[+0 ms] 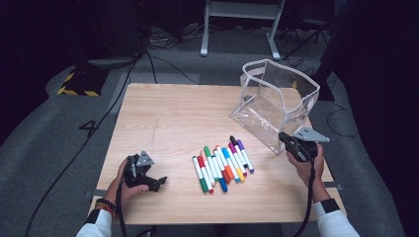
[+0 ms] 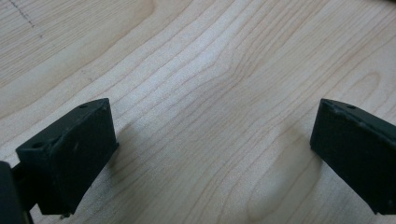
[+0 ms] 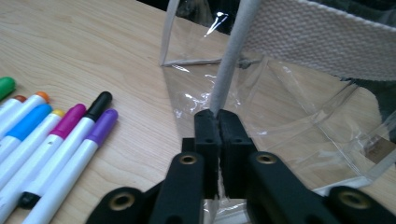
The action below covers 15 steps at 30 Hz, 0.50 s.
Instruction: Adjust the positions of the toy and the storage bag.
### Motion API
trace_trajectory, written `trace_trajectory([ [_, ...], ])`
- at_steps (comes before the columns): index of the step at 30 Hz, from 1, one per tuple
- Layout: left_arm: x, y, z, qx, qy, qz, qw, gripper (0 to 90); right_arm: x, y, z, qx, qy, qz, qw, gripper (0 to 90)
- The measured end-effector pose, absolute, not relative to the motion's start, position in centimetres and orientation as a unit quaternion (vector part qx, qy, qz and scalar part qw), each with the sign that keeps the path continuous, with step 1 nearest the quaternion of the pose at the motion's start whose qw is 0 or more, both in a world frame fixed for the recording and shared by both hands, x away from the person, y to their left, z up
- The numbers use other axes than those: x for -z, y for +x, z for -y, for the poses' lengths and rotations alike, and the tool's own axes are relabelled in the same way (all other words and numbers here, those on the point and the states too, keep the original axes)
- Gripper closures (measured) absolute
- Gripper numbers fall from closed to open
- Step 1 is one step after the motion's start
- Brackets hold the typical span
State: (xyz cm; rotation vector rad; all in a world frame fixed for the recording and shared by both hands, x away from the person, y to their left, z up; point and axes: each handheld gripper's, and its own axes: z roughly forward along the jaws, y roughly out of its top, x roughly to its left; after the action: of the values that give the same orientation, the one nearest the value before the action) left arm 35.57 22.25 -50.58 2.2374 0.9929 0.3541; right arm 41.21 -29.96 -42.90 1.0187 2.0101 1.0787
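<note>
A clear plastic pouch [image 1: 274, 103] with white trim stands open at the table's right back. My right gripper [image 1: 285, 139] sits at its near lower corner. In the right gripper view the jaws [image 3: 218, 116] are pressed together on the pouch's white-trimmed edge [image 3: 231, 60]. A row of several coloured markers [image 1: 221, 165] lies flat in the middle front, to the left of that gripper [image 3: 51, 140]. My left gripper [image 1: 159, 181] rests low at the front left, its jaws [image 2: 210, 140] wide apart over bare wood with nothing between them.
The wooden table [image 1: 173, 113] is bare at its left and back. Cables [image 1: 84, 143] run across the grey floor on the left. A yellow-and-black striped base [image 1: 79, 84] and a white frame's legs [image 1: 237, 29] stand beyond the far edge.
</note>
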Motion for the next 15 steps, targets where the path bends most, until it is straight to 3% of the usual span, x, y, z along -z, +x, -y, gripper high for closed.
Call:
trace_trajectory([
  [15,50.6,35.5,-22.3,-0.137,0.854,-0.381,0.328,0.5,42.5,38.9,29.1,-0.418,0.341,-0.788,0.298,88.6],
])
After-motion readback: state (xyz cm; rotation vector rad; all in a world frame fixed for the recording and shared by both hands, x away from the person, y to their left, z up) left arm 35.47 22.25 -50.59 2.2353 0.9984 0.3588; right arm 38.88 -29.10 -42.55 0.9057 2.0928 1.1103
